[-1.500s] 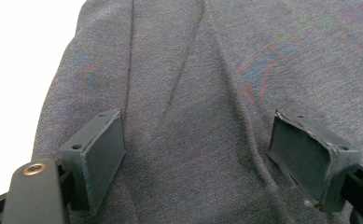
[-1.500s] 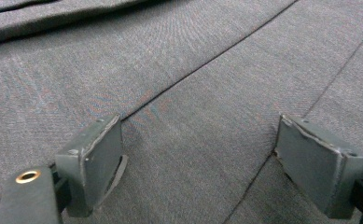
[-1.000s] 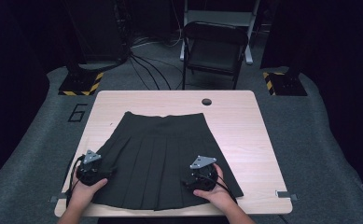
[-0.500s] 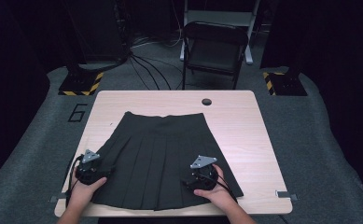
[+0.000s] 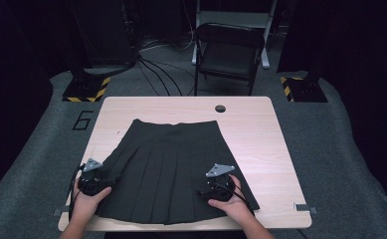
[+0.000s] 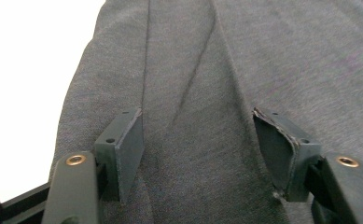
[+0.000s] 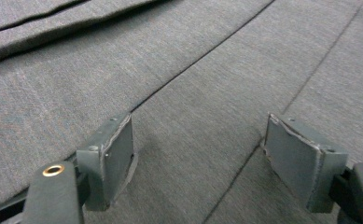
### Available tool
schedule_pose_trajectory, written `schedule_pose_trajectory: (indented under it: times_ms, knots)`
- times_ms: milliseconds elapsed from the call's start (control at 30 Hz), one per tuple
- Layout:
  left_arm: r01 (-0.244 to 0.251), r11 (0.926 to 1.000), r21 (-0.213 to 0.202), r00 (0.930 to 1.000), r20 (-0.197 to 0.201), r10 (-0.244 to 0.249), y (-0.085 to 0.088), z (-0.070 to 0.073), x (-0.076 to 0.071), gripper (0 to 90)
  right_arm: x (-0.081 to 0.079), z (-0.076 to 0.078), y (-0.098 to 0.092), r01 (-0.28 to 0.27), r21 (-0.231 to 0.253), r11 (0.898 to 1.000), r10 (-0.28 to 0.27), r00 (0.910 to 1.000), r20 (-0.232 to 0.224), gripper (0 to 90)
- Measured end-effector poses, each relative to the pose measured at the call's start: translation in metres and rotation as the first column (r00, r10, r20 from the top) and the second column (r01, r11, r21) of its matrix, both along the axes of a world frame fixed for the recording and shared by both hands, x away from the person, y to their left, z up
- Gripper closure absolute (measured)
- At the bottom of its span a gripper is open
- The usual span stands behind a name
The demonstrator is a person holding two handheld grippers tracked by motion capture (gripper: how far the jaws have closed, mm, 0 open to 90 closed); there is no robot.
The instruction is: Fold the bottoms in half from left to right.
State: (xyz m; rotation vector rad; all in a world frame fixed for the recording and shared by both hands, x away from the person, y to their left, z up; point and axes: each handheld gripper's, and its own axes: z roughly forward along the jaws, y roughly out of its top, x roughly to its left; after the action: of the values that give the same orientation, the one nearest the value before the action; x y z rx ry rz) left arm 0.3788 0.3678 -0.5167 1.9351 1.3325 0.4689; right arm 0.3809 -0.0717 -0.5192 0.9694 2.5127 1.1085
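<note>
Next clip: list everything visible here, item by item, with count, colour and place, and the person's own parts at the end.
Skirt: one, dark grey, pleated, spread flat on the table, waistband at the far side, hem at the near edge.
Table: one, light wood, centre of the high view.
Cable hole: one, dark, round, in the tabletop beyond the waistband.
Folding chair: one, black, on the floor behind the table.
Floor number 6: one, on the grey carpet left of the table.
Striped stand bases: two, yellow and black, far left and far right.
Left hand-held gripper: one, black, jaws open, on the skirt's left hem corner.
Right hand-held gripper: one, black, jaws open, on the skirt's right hem area.
Hands: two, one behind each gripper.
</note>
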Motion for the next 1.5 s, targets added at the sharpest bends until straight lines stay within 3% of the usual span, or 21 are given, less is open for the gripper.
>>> schedule_pose_trajectory:
  times_ms: [667, 833, 1033, 1267, 1400, 1500]
  knots:
    - [-0.057, 0.997, -0.054, 0.9981, 0.019, 0.058, 0.013, 0.008, 0.002, 44.6, 0.002, 0.009, -0.013, 0.064, 0.043, 0.997, -0.063, 0.998, -0.005, 29.5]
    - [-0.056, 0.9969, -0.055, 0.9982, 0.018, 0.057, 0.016, 0.011, 0.001, 46.7, 0.003, 0.01, -0.017, 0.088, 0.053, 0.995, -0.087, 0.996, -0.02, 30.4]
    - [-0.048, 0.9983, -0.034, 0.9977, 0.046, 0.05, 0.017, 0.015, 0.0, 48.7, 0.004, 0.012, -0.022, 0.108, 0.067, 0.992, -0.107, 0.9941, -0.017, 31.3]
    - [-0.027, 0.998, -0.057, 0.9979, 0.058, 0.03, 0.023, 0.023, -0.003, 45.0, 0.005, 0.014, -0.026, 0.126, 0.08, 0.989, -0.123, 0.9919, -0.031, 31.8]
    - [-0.065, 0.9955, -0.069, 0.9949, 0.073, 0.07, 0.031, 0.024, -0.004, 43.5, 0.005, 0.013, -0.026, 0.12, 0.075, 0.99, -0.118, 0.9927, -0.021, 31.8]
    - [-0.096, 0.9933, -0.065, 0.993, 0.063, 0.1, 0.039, 0.022, -0.004, 44.5, 0.005, 0.012, -0.026, 0.119, 0.075, 0.99, -0.118, 0.9929, -0.017, 32.0]
